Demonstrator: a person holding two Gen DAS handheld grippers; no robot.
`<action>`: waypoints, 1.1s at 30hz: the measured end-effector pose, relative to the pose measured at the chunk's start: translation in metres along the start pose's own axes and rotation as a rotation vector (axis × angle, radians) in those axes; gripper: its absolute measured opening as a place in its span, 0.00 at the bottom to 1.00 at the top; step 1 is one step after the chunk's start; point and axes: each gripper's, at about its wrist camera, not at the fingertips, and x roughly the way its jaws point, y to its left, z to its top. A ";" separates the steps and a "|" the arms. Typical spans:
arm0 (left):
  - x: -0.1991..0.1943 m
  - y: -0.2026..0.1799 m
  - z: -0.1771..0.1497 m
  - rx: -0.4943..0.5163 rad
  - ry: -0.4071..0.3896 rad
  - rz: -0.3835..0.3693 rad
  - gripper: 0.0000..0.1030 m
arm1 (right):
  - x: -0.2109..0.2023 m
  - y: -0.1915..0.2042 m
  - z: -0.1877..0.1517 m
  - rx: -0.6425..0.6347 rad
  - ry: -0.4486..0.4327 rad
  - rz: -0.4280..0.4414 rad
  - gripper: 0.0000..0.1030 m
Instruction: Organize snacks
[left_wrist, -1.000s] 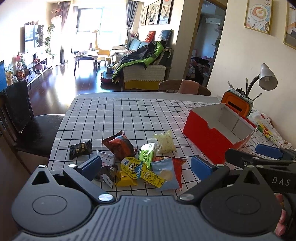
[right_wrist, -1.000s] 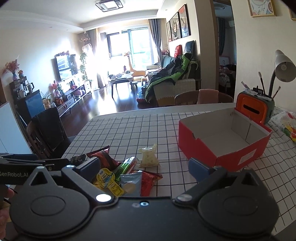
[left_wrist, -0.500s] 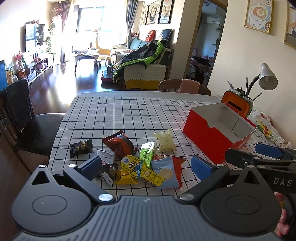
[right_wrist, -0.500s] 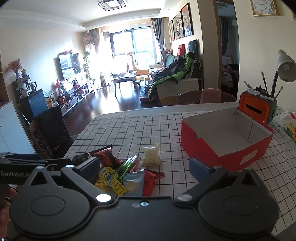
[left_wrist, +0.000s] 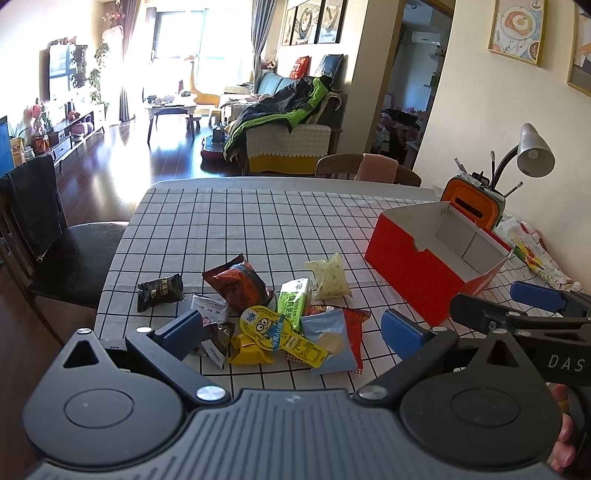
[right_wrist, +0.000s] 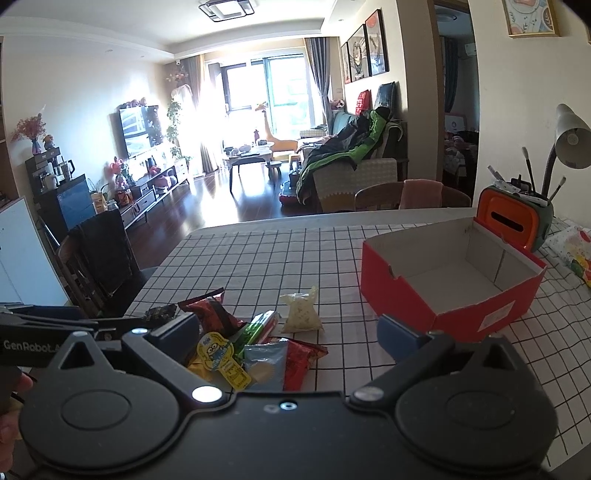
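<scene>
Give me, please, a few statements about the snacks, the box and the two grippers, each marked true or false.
1. The red box is empty. True.
2. The left gripper is shut on a snack. False: its jaws stand open and hold nothing.
3. The pale yellow pouch lies on the table, outside the box. True.
4. The black packet lies between the box and the pile. False: it lies at the pile's far side from the box.
5. The right gripper holds the Minion packet. False: it is open, and the packet lies in the pile.
</scene>
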 end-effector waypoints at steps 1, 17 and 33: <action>0.000 0.001 0.000 -0.002 0.002 0.000 1.00 | 0.000 0.000 0.000 -0.003 0.001 0.000 1.00; 0.024 0.025 -0.003 -0.038 0.059 0.047 1.00 | 0.035 0.008 0.000 -0.073 0.065 0.025 0.99; 0.065 0.086 -0.034 -0.097 0.192 0.135 1.00 | 0.103 0.026 -0.024 -0.192 0.215 0.082 0.94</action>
